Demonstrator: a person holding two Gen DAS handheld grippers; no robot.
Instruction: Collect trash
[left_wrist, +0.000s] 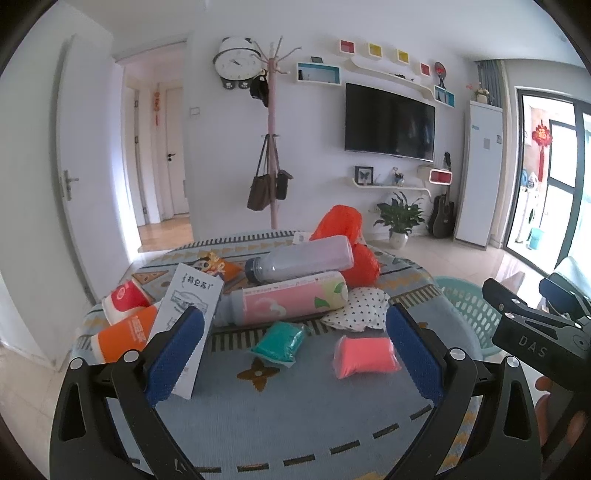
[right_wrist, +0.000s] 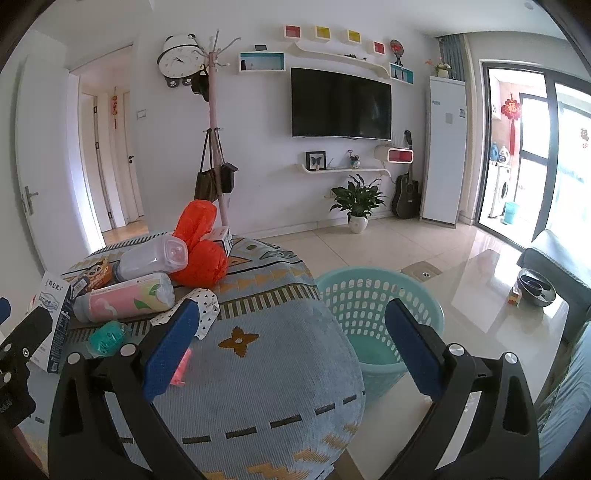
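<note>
The left gripper (left_wrist: 295, 343) hovers above the near part of the cloth-covered counter (left_wrist: 295, 417), its blue-padded fingers (left_wrist: 173, 354) spread wide apart with nothing between them. The right gripper (right_wrist: 291, 343) is likewise spread wide and empty, held over the counter's right edge, with the teal basket (right_wrist: 373, 295) on the floor showing between its fingers.

Nearest to the left gripper lie two small packets: a pink packet (left_wrist: 364, 356) just inside the right finger and a teal packet (left_wrist: 282, 341) a little further back, apart from each other. At the left, a white carton (left_wrist: 194, 314) with printed lettering leans partly behind the left finger, and beside it lies an orange and white cup (left_wrist: 125, 334), with a red and white cup (left_wrist: 123, 301) just behind that. A crumpled white wrapper (left_wrist: 356, 308) with dark dots rests to the right of the teal packet.

Behind these, a pink bottle (left_wrist: 288, 302) with a peach picture lies on its side, and a clear bottle (left_wrist: 299, 260) with a dark cap lies on its side just behind it, touching or nearly so. An orange snack bag (left_wrist: 218, 267) sits left of the clear bottle. An orange plastic bag (left_wrist: 347, 240) bulges at the back of the pile, with a small white box (right_wrist: 221, 238) beside it.

Beyond the counter stand a coat rack (left_wrist: 272, 147), a potted plant (left_wrist: 399, 221) and a guitar (left_wrist: 443, 218), with a television (left_wrist: 389, 122) on the wall.
</note>
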